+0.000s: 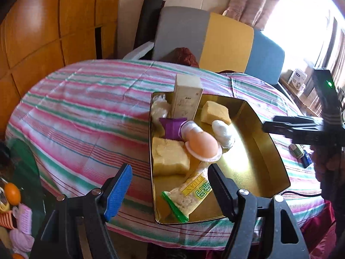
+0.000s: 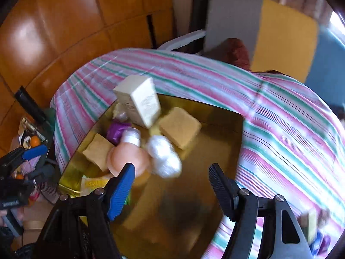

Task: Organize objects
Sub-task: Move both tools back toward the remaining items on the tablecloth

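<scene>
The table (image 1: 86, 99) under its striped cloth (image 1: 90, 116) was the biggest thing before me, its left half bare right out to the rounded edge, with room to move there. The gold tray (image 1: 258, 151) sat toward the right of it, its near rim close to the table's front edge, and its right half was bare too (bright with glare). All the goods crowded the tray's left side: a tall cream box (image 1: 187, 99) upright at the far corner, two yellow sponge blocks (image 1: 170, 157) (image 1: 215, 112), a peach bottle (image 1: 200, 142) lying across a purple packet (image 1: 172, 127), a white wrapped bundle (image 1: 223, 132), and a green-edged snack bag (image 1: 189, 194) tilted against the near rim. My left gripper (image 1: 170, 183) hung with its jaws apart and nothing between them, over the tray's near-left corner, the snack bag just beside its right finger. My right gripper (image 2: 171, 183) was spread too, holding nothing, above the tray's bare part, its blue finger (image 2: 120, 190) in front of the peach bottle.
</scene>
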Tool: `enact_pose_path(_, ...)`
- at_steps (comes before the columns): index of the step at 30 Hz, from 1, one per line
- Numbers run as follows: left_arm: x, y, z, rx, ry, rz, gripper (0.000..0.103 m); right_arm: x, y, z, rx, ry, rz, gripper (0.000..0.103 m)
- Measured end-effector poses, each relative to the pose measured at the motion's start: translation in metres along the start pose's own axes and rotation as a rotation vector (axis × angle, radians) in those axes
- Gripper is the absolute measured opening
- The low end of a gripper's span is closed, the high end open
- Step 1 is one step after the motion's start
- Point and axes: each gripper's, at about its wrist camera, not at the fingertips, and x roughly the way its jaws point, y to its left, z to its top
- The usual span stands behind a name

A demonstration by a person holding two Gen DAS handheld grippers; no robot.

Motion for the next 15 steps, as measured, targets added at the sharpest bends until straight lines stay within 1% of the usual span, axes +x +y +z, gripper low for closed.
enact_pose_path(2,-0.003,-0.005,0.001,0.017,-0.008,0.006,0.074,-0.018,-0.015,-0.014,0.039,-0.018,-0.028,0.076)
enact_pose_path(5,-0.005,-0.014,0.002,0.045,-0.015,0.006,0.074,-0.04,-0.041,-0.035,0.103,-0.034,-0.09,0.077)
enact_pose_path(15,-0.003,-0.054,0.001,0.147,0.003,-0.024,0.074,-0.089,-0.144,-0.092,0.348,-0.092,-0.284,0.078)
